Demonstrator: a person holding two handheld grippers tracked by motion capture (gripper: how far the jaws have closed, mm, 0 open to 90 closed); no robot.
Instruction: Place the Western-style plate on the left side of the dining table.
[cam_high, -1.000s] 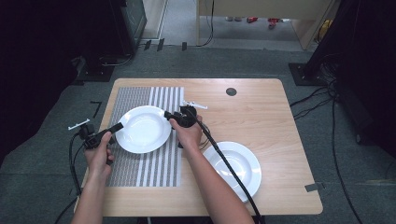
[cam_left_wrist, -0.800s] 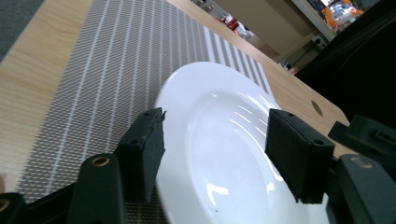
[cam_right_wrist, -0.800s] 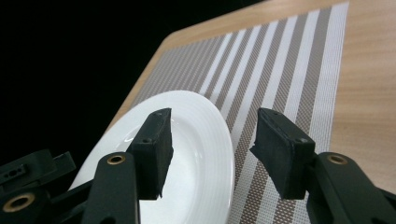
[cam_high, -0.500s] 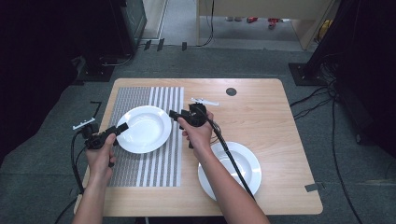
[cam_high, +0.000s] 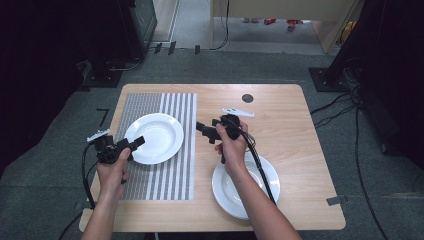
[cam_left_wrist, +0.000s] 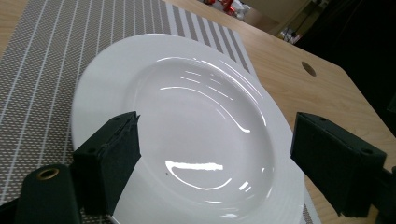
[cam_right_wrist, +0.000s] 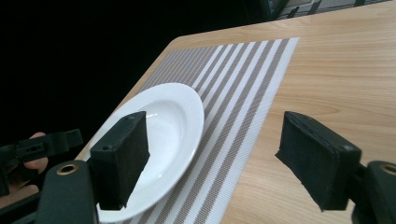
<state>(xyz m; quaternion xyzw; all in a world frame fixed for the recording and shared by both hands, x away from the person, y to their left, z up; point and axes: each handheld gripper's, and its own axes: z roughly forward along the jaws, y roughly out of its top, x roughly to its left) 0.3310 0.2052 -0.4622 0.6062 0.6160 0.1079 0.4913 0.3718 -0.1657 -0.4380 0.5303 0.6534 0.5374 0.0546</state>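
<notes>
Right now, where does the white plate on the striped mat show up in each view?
High view: the plate lies left of centre on the striped mat.
Left gripper view: plate across the middle, seen between the open jaws.
Right gripper view: plate at lower left, behind the left jaw.
Shared landmark: the striped mat under the plate.

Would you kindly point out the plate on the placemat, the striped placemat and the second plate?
Plate on the placemat (cam_high: 155, 136), high view, its bowl.
Striped placemat (cam_high: 176, 105), high view, far bare part.
Second plate (cam_high: 227, 192), high view, its near-left rim.
</notes>
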